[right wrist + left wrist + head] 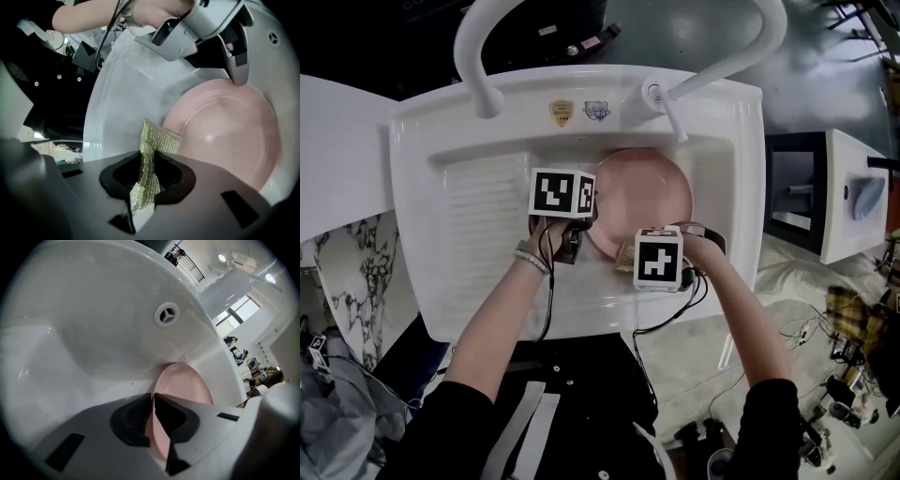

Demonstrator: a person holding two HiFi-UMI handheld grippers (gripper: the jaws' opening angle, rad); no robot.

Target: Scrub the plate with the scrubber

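Observation:
A pink plate [644, 190] lies tilted in the white sink [727, 169]. My left gripper [581, 225] is shut on the plate's left rim; in the left gripper view the rim [151, 427] runs edge-on between the dark pads, and the plate's face [185, 386] shows beyond. My right gripper [639, 258] is shut on a yellow-green mesh scrubber [151, 159], which sticks out of the jaws. The scrubber's tip [161, 139] sits at the plate's near rim [225, 126]. In the right gripper view the left gripper [233, 75] shows clamped on the plate's far edge.
The sink's ribbed drainboard [487, 220] lies left of the bowl. A white arched faucet [722, 56] with its lever stands at the back rim. The overflow drain [167, 314] sits high on the bowl's wall. Cables trail from both grippers over the front rim.

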